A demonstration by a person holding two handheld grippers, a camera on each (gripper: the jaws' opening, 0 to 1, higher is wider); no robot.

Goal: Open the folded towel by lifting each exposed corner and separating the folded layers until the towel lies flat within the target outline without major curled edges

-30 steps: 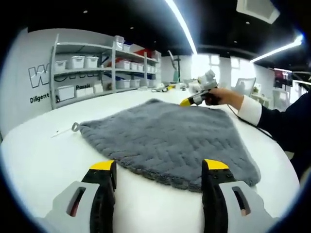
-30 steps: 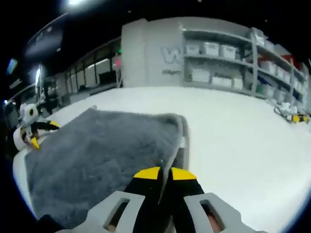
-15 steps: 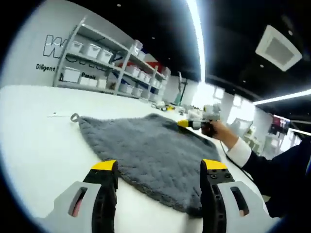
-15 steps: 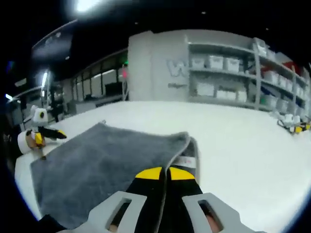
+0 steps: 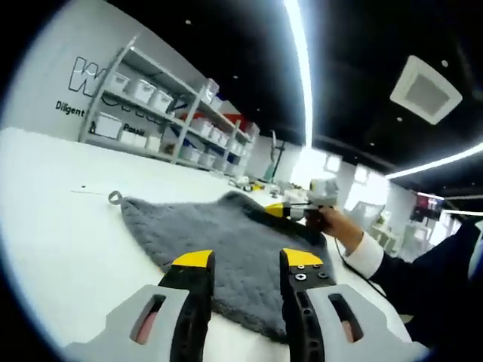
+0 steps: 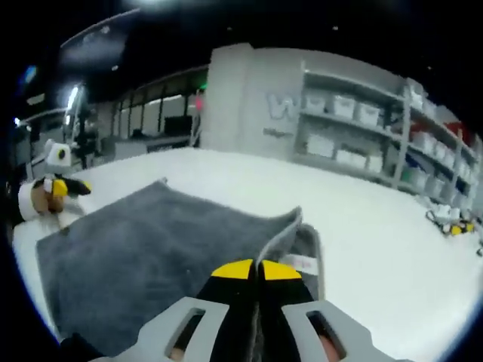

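Grey towel (image 5: 226,245) spread on the white desk (image 5: 60,226), with its hanging loop (image 5: 115,197) at 9 o'clock in the left gripper view. My left gripper (image 5: 245,264) hovers over the near edge, jaws parted with a narrow gap and holding nothing. In the right gripper view, my right gripper (image 6: 252,270) is clamped on the towel's corner, lifting that edge off the desk; a white label (image 6: 298,262) shows under the raised fold. Shelves (image 6: 362,128) with white bins stand behind.
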